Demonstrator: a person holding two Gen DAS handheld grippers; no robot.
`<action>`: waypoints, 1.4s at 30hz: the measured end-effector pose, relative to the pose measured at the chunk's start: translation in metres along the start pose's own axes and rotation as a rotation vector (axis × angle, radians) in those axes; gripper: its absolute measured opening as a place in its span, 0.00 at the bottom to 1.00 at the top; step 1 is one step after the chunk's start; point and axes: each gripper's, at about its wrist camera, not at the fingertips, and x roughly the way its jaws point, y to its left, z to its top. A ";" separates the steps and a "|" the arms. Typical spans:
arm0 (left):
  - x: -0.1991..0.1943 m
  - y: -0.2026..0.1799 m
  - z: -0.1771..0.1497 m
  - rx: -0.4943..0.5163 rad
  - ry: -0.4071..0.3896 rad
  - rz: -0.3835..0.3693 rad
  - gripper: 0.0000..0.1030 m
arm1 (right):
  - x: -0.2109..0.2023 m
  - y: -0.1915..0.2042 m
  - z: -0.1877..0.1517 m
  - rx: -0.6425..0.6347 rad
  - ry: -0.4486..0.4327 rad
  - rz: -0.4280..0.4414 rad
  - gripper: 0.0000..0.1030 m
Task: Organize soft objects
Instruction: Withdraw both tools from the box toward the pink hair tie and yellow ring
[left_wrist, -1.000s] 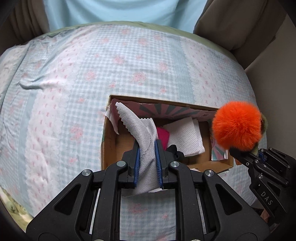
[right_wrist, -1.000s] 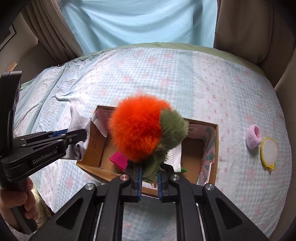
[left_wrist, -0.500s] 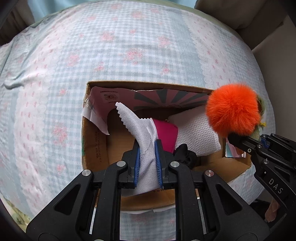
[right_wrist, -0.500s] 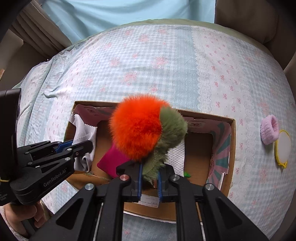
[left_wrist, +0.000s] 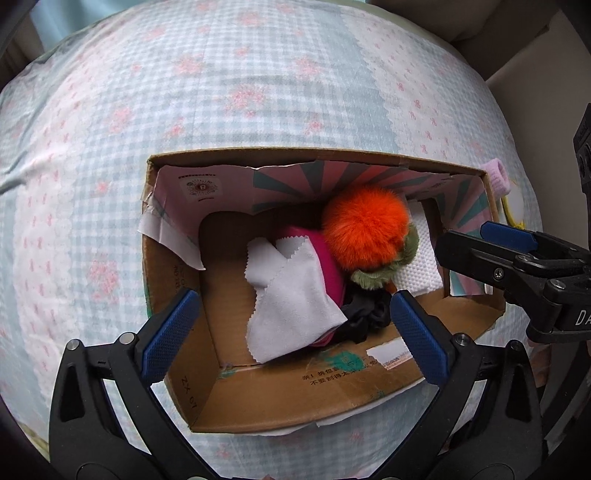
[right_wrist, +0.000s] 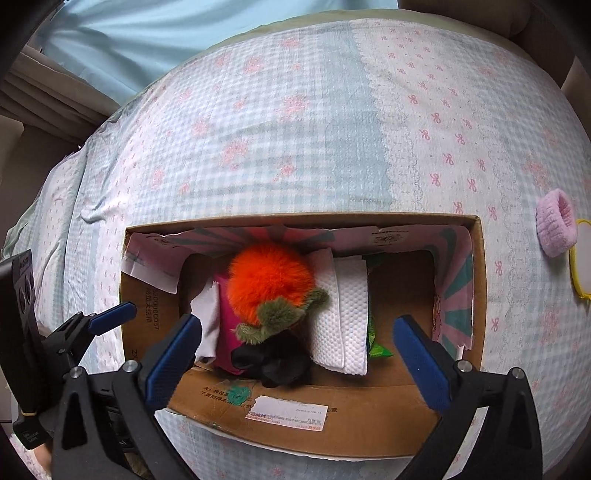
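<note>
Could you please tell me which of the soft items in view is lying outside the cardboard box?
The pink knitted band: it lies on the bedspread right of the cardboard box, unlike the orange pompom and grey cloth inside.

bedsheet: blue gingham, pink flowers | curtain: lt blue | daylight

The left gripper points steeply down, its jaws opening wide with nothing pressed between them. The right gripper, at its 3 o'clock, does likewise.
</note>
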 end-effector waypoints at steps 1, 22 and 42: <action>0.000 0.000 -0.001 0.000 0.002 -0.001 1.00 | -0.001 0.001 -0.001 0.000 -0.002 -0.004 1.00; -0.126 -0.019 -0.038 0.012 -0.184 0.052 1.00 | -0.153 0.035 -0.060 -0.035 -0.221 -0.101 1.00; -0.285 -0.075 -0.100 0.017 -0.527 0.111 1.00 | -0.290 0.012 -0.150 0.079 -0.534 -0.243 1.00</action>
